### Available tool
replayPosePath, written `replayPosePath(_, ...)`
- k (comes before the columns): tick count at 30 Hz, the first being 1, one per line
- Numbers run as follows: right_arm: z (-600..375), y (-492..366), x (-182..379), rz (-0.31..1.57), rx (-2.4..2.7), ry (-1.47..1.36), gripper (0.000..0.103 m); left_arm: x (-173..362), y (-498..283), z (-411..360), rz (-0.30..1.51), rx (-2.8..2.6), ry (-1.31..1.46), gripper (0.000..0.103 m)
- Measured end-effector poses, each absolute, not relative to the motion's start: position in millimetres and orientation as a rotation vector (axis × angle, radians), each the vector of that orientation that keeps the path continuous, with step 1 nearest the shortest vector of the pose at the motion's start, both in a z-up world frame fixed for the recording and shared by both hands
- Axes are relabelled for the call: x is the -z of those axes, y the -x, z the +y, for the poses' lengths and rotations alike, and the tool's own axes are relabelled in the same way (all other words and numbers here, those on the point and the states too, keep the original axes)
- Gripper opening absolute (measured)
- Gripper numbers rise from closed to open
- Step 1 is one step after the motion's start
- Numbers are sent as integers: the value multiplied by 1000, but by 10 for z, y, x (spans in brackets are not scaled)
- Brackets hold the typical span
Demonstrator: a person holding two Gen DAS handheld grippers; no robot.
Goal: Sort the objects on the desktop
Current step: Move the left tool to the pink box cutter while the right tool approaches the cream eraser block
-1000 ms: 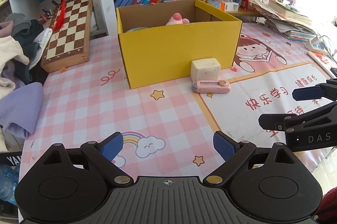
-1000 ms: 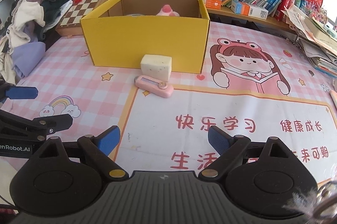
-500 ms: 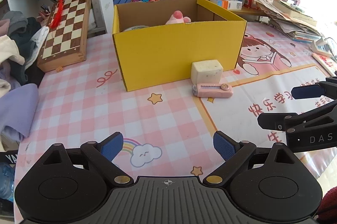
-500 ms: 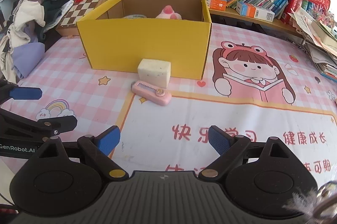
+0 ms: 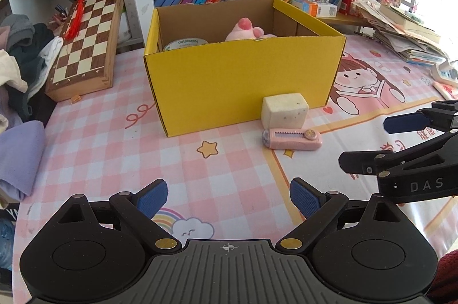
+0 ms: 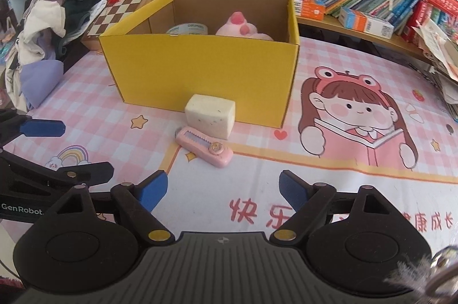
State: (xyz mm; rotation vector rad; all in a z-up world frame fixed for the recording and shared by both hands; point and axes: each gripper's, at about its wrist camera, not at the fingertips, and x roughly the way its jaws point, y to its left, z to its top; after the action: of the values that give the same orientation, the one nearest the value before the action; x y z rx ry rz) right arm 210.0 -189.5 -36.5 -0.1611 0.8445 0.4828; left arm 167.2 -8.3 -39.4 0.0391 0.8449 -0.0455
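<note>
Up front in the left wrist view, the left gripper (image 5: 227, 196) hangs with jaws spread and empty above the pink checked mat (image 5: 94, 143); a cream block (image 5: 284, 110) touches the yellow box (image 5: 243, 83), a pink utility knife (image 5: 292, 138) just before it. Seen from the right wrist, the right gripper (image 6: 223, 188) is closing on nothing, short of the knife (image 6: 203, 146); tape roll (image 6: 187, 28) and pink plush (image 6: 243, 27) lie inside the box (image 6: 200, 72).
</note>
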Motion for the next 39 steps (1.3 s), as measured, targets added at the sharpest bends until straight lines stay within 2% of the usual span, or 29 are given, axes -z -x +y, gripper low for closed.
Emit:
replayPosePath(4, -1900, -2196, 396, 860, -500, 150, 75, 425, -1728, -117, 857, 44, -42, 94)
replayPosePath(10, -1933, -2341, 445, 885, -511, 112, 71, 464, -1779, -174, 870, 48, -51, 94)
replayPosePath(39, -1981, -2942, 576, 949, -554, 28, 71, 731, -2272, -672, 866, 137, -91, 94)
